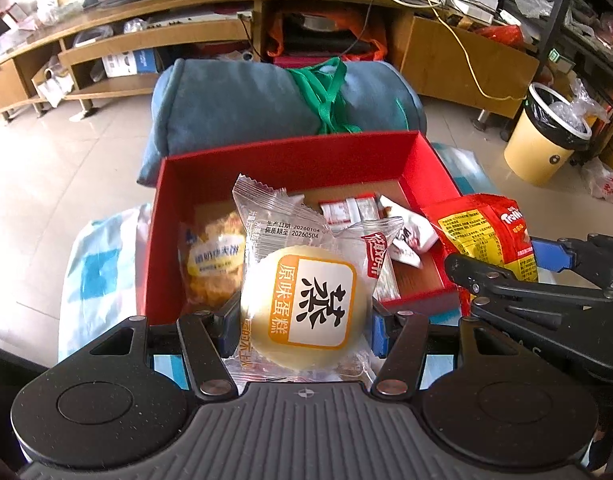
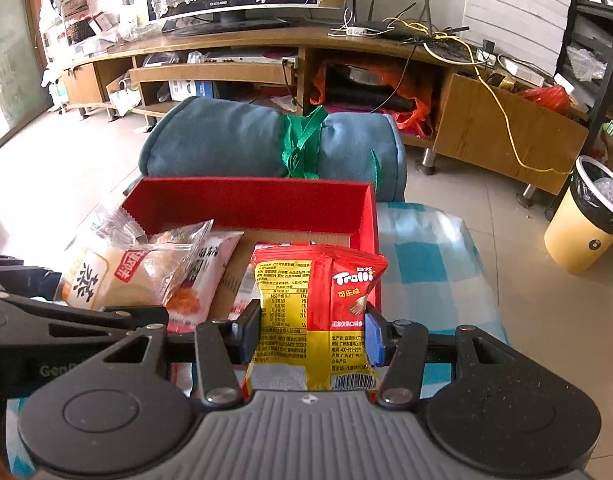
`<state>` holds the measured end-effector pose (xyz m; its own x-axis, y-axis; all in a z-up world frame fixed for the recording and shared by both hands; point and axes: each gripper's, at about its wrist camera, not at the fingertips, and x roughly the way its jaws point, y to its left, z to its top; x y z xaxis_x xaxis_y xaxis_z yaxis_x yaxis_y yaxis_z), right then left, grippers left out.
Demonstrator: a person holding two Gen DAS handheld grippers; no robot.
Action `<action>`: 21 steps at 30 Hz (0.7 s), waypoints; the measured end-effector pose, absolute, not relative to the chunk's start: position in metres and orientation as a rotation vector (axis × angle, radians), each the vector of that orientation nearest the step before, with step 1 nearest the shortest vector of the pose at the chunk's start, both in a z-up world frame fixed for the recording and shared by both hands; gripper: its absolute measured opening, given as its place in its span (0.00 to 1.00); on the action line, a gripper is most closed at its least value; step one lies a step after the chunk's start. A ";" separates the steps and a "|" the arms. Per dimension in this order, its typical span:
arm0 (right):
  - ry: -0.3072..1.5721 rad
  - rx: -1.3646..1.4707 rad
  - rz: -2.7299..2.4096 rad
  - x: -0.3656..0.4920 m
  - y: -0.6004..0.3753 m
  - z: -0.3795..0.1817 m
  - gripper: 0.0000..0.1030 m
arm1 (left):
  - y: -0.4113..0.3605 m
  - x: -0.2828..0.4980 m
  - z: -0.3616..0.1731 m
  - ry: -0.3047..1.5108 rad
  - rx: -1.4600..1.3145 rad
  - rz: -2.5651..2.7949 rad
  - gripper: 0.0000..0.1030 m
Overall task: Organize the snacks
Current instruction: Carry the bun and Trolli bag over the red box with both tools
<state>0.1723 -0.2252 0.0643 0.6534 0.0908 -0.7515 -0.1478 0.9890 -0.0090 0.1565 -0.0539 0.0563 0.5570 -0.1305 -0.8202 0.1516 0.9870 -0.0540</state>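
**Both grippers carry snacks at the red box**

Clamped by its round middle in the left gripper (image 1: 302,322), the cake (image 1: 306,300) hangs over the box's (image 1: 290,156) near edge, wrapper tail up. The right gripper (image 2: 312,334) pinches the Trolli bag (image 2: 320,312) across its width, upright, over the box's right corner. Gripping mid-pack likely keeps both from swinging. Other snacks (image 1: 214,260) already lie inside.
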 end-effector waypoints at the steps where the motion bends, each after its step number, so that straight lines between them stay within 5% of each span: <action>1: 0.847 -0.071 0.132 0.175 -0.225 0.064 0.43 | -0.054 0.159 0.057 0.963 0.028 -0.164 0.64; 21: 0.853 -0.079 0.113 0.224 -0.216 0.057 0.43 | -0.056 0.208 0.047 0.960 0.062 -0.089 0.64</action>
<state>0.2238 -0.2157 0.0573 0.6526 0.0681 -0.7546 -0.1311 0.9911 -0.0240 0.2076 -0.0557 0.0473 0.5704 -0.0486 -0.8199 0.1035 0.9945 0.0130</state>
